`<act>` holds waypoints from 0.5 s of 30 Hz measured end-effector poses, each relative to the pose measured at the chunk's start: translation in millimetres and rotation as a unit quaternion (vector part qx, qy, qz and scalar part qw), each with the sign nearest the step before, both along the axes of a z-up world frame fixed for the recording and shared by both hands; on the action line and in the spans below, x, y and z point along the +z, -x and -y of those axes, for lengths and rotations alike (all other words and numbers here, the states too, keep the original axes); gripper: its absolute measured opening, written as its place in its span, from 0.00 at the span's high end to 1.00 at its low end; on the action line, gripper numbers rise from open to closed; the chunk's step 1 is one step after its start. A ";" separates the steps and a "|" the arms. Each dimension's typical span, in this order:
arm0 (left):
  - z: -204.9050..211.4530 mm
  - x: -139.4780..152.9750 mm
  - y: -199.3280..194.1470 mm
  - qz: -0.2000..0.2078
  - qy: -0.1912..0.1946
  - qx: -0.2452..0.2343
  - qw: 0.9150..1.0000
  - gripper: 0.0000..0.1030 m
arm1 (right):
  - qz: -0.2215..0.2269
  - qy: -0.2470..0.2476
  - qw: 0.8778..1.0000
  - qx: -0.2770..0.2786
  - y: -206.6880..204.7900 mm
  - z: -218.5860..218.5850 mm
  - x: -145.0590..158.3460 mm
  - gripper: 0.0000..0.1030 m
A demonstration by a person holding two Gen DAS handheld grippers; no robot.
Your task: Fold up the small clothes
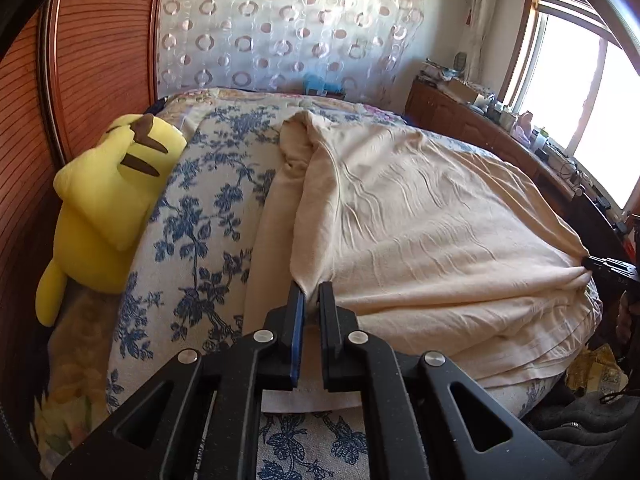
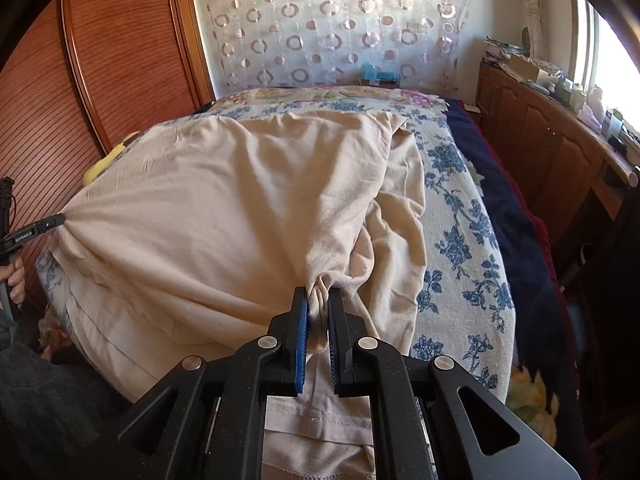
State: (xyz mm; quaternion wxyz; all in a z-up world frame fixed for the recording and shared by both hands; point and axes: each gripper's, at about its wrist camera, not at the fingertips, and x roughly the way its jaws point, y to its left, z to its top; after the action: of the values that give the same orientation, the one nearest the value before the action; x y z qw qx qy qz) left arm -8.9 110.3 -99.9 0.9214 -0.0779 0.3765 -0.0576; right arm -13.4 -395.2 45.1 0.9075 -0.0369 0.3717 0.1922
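A cream garment (image 1: 420, 216) lies spread on a bed with a blue floral cover (image 1: 200, 216). My left gripper (image 1: 310, 294) is shut on the garment's near left edge, pulling it taut. My right gripper (image 2: 319, 294) is shut on a bunched fold of the same garment (image 2: 224, 200). Each gripper shows in the other's view, pinching an opposite corner: the right one in the left wrist view (image 1: 600, 266), the left one in the right wrist view (image 2: 50, 223). The cloth is stretched between them, one layer folded over another.
A yellow plush toy (image 1: 108, 208) lies at the bed's left against a wooden wardrobe (image 1: 80, 80). A wooden cabinet (image 2: 540, 144) with clutter stands on the right under a bright window. A dark blue blanket (image 2: 508, 208) runs along the bed's right edge.
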 end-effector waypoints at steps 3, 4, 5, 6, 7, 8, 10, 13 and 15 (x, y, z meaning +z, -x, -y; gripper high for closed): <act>0.4 -2.3 1.4 -0.002 -0.009 -0.002 1.000 0.65 | 0.007 0.001 1.000 -0.001 2.8 -0.1 2.8 0.85; -0.7 -1.8 2.6 0.000 -0.009 -0.004 1.000 0.60 | 0.011 0.002 1.000 -0.002 4.0 0.3 5.9 0.83; -1.3 -1.0 3.1 0.002 -0.007 -0.003 1.000 0.57 | 0.016 0.005 1.000 -0.005 5.7 1.4 8.7 0.75; -2.4 -0.5 3.2 0.002 -0.006 -0.002 1.000 0.55 | 0.022 0.007 1.000 -0.010 6.3 2.5 11.5 0.67; -4.1 0.2 2.7 0.000 -0.006 0.002 1.000 0.53 | 0.027 0.007 1.000 -0.012 8.0 4.1 14.4 0.64; -4.4 0.2 2.5 -0.001 -0.005 0.004 1.000 0.45 | 0.032 0.006 0.999 -0.015 8.4 5.6 17.1 0.60; -5.8 1.0 1.3 0.002 0.000 0.004 1.000 0.29 | 0.044 0.004 0.999 -0.023 10.2 7.5 22.5 0.55; -5.4 -0.9 -4.5 -0.003 0.003 0.006 1.000 0.25 | 0.056 -0.004 0.998 -0.024 14.5 6.8 27.1 0.44; -4.5 -3.7 -8.7 -0.007 -0.009 0.015 1.000 0.25 | 0.058 -0.007 0.998 -0.018 15.7 1.7 26.0 0.42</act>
State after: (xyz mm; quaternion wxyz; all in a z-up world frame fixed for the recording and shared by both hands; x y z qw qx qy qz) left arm -0.1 114.8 -103.6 0.9200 -0.0756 0.3825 -0.0394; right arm -29.1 -397.0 71.1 0.9309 -0.0350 0.3181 0.1763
